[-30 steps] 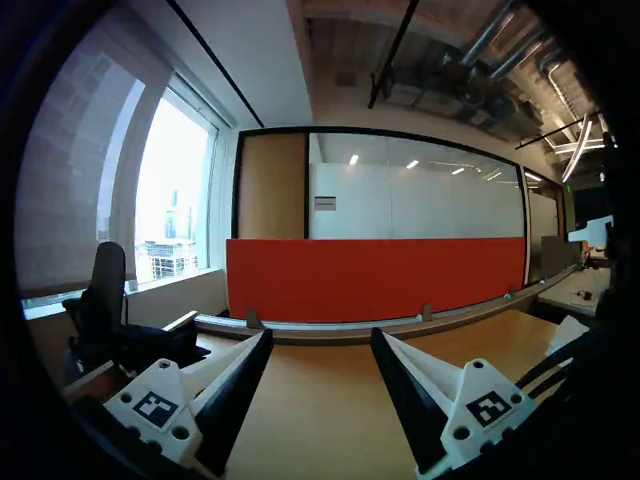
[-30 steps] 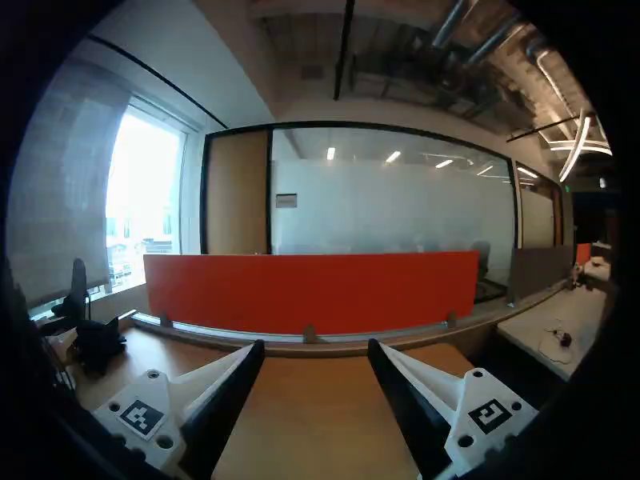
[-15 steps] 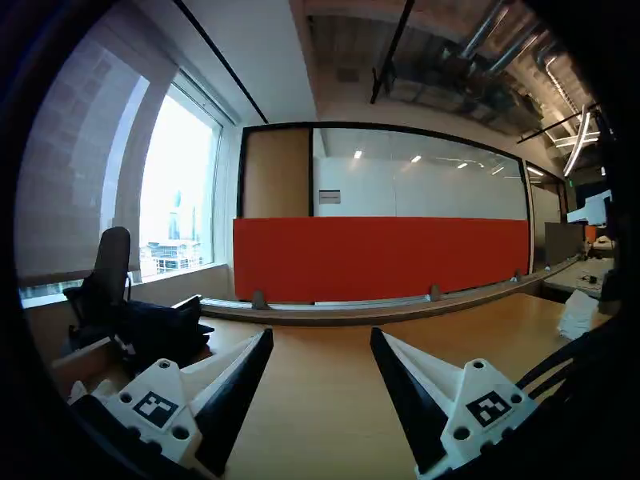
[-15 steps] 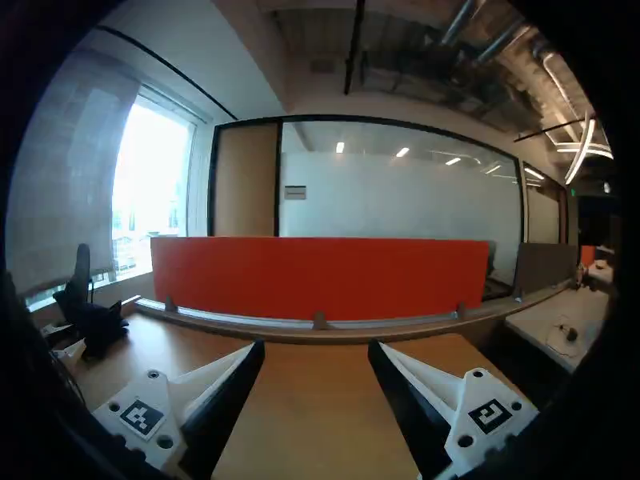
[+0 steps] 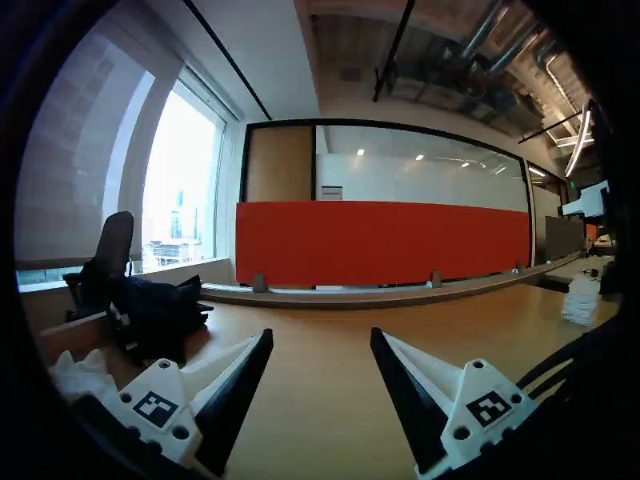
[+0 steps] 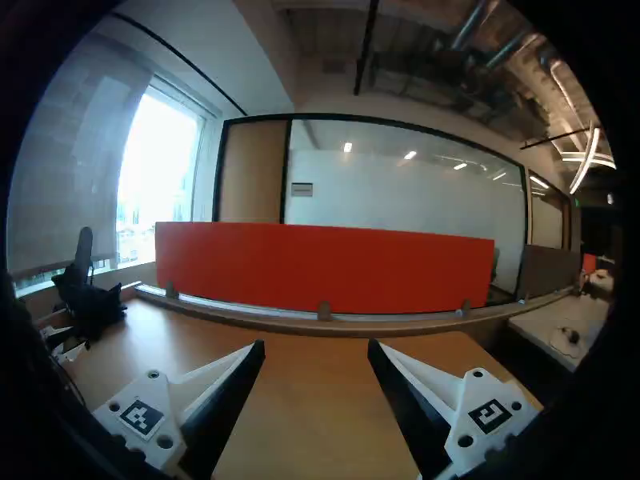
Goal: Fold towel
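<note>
White cloth (image 5: 74,374) partly behind left claw (image 5: 320,334); far white stack (image 5: 582,298) indistinct

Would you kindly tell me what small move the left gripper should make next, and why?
Probably swing the left gripper down toward the crumpled white cloth low at its view's left. Its fingers stand open and empty over bare wooden desk, and that cloth seems the likeliest towel, though I cannot be certain.

White gripper (image 5: 321,333), black pads (image 5: 237,394), square markers (image 5: 155,408)
</note>
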Motion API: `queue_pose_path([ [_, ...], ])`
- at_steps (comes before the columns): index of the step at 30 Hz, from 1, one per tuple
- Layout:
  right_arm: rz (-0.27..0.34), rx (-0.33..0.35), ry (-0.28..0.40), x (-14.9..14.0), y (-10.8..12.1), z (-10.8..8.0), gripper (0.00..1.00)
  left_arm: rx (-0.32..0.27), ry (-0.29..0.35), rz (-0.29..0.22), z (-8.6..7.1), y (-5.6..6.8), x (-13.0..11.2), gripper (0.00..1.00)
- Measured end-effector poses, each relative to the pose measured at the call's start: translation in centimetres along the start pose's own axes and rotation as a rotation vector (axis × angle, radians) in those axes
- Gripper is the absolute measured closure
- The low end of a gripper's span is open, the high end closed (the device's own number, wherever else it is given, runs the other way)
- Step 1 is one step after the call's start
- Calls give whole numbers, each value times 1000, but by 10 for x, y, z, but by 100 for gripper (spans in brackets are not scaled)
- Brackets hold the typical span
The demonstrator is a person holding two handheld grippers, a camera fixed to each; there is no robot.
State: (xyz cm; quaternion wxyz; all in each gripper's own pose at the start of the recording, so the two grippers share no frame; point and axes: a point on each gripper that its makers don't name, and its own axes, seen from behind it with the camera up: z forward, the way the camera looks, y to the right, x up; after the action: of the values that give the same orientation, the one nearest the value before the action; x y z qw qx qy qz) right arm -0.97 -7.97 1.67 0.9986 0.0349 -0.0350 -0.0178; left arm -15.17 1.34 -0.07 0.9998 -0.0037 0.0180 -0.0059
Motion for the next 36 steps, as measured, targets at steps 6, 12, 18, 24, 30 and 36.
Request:
queue_pose_path([
  [6, 13, -1, 4, -7, 1, 0, 0, 6, 5, 17, -1, -2, -10, 10],
  [12, 16, -7, 3, -15, 5, 1, 0, 11, 3, 14, -2, -5, -18, 11],
  [18, 10, -5, -9, -22, 3, 1, 0, 16, -14, -14, 0, -9, -25, 11],
  [24, 1, -6, -17, -24, 3, 3, 0, 22, -22, -29, 0, -12, -29, 11],
  [30, -2, -6, -14, -22, 2, 4, 0, 25, -27, -19, 0, -13, -32, 10],
  [36, -1, -10, -13, -21, 4, 4, 0, 22, -28, 0, 0, -12, -32, 11],
])
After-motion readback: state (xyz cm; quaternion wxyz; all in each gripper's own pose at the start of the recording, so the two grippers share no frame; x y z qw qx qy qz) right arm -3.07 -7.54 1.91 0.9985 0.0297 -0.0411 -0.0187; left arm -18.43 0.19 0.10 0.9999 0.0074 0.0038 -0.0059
